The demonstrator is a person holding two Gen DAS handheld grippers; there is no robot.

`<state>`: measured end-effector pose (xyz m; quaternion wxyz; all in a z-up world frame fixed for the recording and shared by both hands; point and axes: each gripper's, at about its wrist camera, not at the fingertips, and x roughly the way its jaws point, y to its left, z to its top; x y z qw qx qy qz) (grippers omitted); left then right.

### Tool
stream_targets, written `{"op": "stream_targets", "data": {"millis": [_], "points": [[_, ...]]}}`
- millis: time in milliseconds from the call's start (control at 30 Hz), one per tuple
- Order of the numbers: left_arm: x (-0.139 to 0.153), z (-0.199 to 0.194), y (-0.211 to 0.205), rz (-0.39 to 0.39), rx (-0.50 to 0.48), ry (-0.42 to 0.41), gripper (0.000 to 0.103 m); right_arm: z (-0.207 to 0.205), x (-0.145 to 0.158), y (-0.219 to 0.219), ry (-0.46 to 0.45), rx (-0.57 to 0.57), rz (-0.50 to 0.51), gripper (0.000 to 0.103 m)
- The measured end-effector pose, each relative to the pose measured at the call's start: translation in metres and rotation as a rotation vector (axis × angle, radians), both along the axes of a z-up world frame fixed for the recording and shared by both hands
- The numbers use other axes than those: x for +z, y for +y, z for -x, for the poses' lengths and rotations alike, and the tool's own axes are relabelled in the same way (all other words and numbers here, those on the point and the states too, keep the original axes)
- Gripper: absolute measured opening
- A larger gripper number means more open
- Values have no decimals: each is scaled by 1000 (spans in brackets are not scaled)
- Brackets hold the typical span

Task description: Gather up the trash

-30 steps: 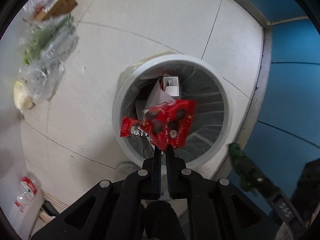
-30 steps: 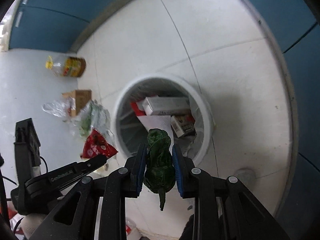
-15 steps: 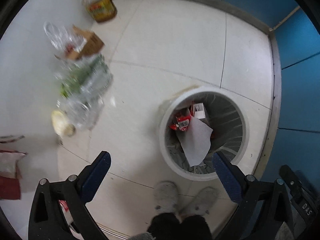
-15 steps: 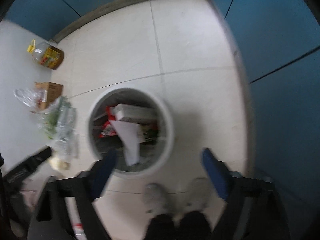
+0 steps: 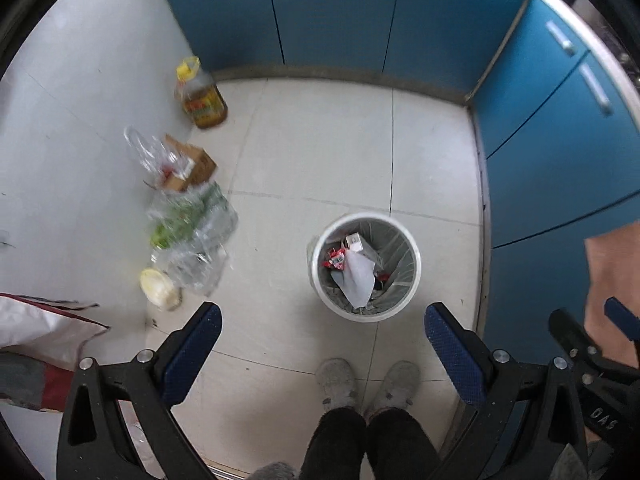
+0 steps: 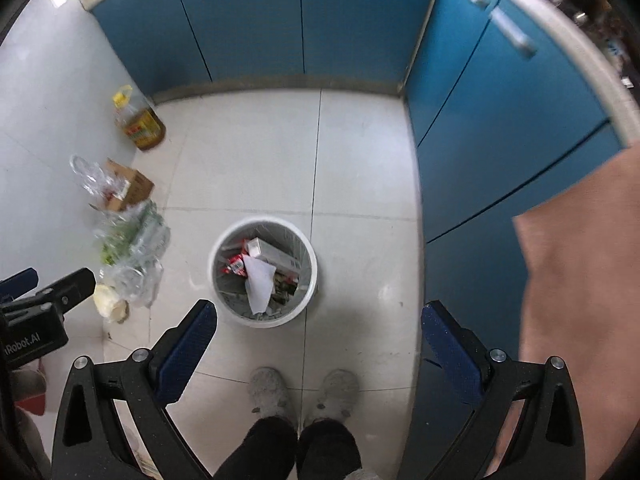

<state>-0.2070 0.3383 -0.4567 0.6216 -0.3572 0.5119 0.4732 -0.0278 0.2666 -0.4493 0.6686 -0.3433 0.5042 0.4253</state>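
Note:
A white round trash bin (image 5: 320, 276) stands on the tiled floor far below, also in the right wrist view (image 6: 216, 280). It holds a red wrapper (image 5: 335, 258), white paper (image 5: 358, 276) and a white carton (image 6: 276, 256). My left gripper (image 5: 322, 344) is open wide and empty, high above the floor. My right gripper (image 6: 318, 344) is open wide and empty at the same height. The left gripper's body shows at the left edge of the right wrist view (image 6: 36, 312).
Clear plastic bags and bottles (image 5: 192, 236), a cardboard box (image 5: 192, 168), an oil bottle (image 5: 200, 96) and a yellow lid (image 5: 158, 286) lie along the left wall. Blue cabinets (image 5: 560, 160) line the back and right. The person's feet (image 5: 366, 384) stand below the bin.
Both grippers opened; the red wrapper and green wrapper they held are gone from them. The red one lies in the bin. Both grippers rose high above the bin.

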Motion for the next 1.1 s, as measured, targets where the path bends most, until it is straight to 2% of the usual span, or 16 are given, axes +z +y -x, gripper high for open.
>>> {"op": "stream_targets", "data": {"millis": [167,300,400,467,667,933,1100], "points": [[90,9,-35,-74,1,-43,103,4,102,-37,-14,-13,-84,103],[151,14,-70,-143,22,-68,103,13,168,-69,-21,4,-145,103],[186,19,-104,-186,54,-71,103,20,211,-99,-28,34,-208,103],[198,25,-121,-199,76,-74,103,22,238,-123,-24,57,-245,103],[246,30,-184,-247,91,-113,103,24,289,-186,23,90,-299,103],[302,31,-222,-309,63,-172,103,30,352,-238,64,85,-347,103],[330,38,-231,-272,30,-231,103,35,387,-248,109,99,-371,103]]}}
